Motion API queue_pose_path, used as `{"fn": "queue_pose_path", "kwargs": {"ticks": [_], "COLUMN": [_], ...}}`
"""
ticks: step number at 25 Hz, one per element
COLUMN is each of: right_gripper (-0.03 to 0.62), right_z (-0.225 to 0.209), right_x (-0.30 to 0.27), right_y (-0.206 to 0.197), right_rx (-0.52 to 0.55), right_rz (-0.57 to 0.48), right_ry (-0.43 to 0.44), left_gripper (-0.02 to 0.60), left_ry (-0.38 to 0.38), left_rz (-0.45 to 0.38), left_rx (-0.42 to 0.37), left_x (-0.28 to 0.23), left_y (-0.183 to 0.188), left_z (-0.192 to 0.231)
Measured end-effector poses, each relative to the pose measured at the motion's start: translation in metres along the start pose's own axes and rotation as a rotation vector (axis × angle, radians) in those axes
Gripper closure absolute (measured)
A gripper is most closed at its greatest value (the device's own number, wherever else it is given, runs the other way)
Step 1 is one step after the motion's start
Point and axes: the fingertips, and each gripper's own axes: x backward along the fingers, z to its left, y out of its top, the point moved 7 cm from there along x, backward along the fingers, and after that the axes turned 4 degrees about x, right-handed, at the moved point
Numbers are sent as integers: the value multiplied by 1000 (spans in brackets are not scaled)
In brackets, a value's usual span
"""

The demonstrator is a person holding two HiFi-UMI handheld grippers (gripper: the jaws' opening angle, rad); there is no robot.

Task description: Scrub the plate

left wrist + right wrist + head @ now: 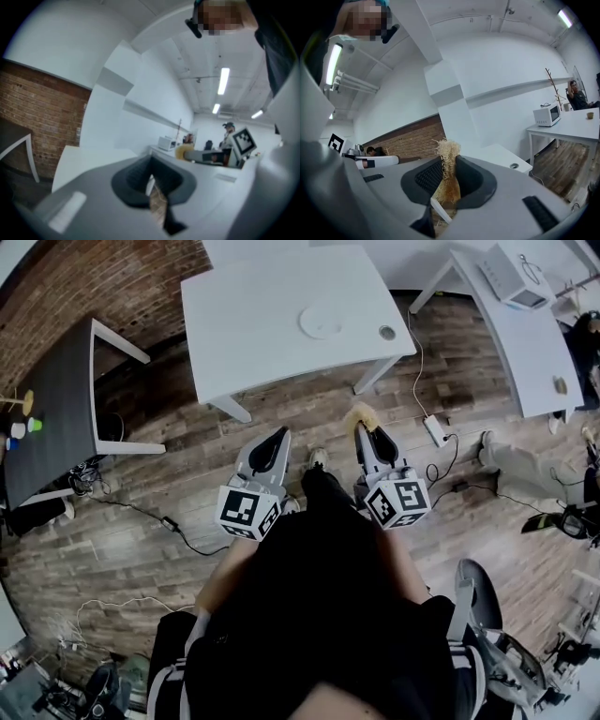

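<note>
Right gripper [370, 439] clamped on fibre scrubber [359, 414]; left gripper [275, 439] closed, empty. Plate [324, 321] sits far on white surface [253, 324], well apart. Should approach, steady plate with left, scrub right.

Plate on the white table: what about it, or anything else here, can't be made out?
Plate: in the head view too small, and white on the white table, to tell clean from dirty; neither gripper view shows it.
Small round thing near the table's corner: head view, too small to identify.
Fibre scrubber in the right gripper: right gripper view, lower part hidden between the jaws.
</note>
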Motion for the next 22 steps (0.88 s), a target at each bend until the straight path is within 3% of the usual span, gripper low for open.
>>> {"fn": "queue_pose_path", "kwargs": {"ticks": [11, 22], "right_gripper": [526, 526], "right_z": [-80, -117], "right_x": [-85, -123], "right_y": [29, 33], "right_rx": [-16, -27], "right_rz": [11, 53], "right_ry": [59, 89], "left_gripper": [580, 580], "left_ry": [14, 68], "left_rz": [48, 79], "left_rx": [-27, 22], "left_x": [-118, -163], "left_y": [30, 33], "left_z": [19, 34]}}
